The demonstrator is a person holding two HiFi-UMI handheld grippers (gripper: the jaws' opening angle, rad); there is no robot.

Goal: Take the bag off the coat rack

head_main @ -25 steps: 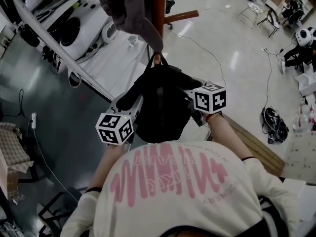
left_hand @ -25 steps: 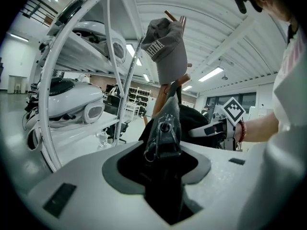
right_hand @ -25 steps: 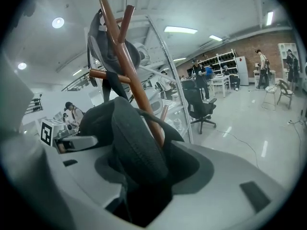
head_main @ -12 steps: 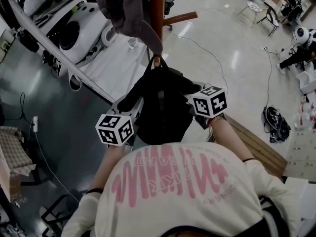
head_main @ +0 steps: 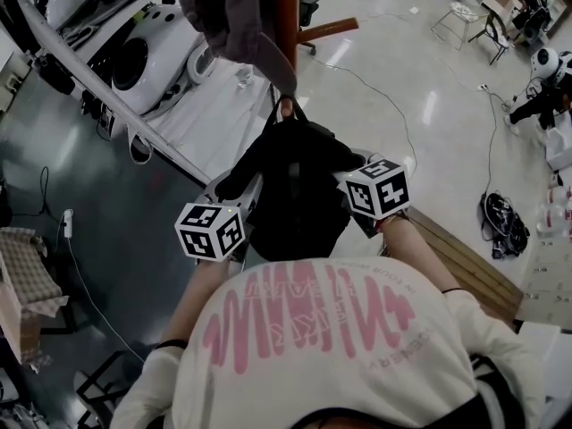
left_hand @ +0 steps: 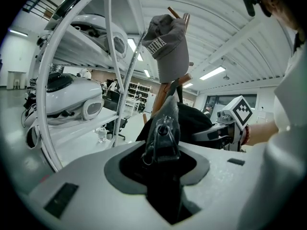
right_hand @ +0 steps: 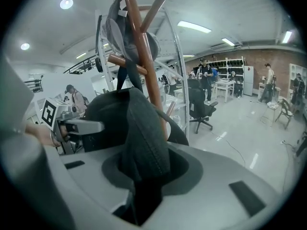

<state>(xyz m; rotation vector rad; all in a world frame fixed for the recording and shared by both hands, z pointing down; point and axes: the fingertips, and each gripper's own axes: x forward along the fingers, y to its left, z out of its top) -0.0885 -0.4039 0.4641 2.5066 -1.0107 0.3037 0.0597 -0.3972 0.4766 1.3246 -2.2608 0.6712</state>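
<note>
Black bag (head_main: 290,186) hangs by handle (head_main: 287,107) from peg on rack (head_main: 284,16), under grey cap (left_hand: 168,42). Now left gripper (head_main: 239,197) pinches bag's left edge, zipper (left_hand: 163,128) caught between jaws, which have just been closing. And right gripper (head_main: 353,179) bites fabric fold on bag's right edge, jaws just been closing too. Bag gripped both sides.
</note>
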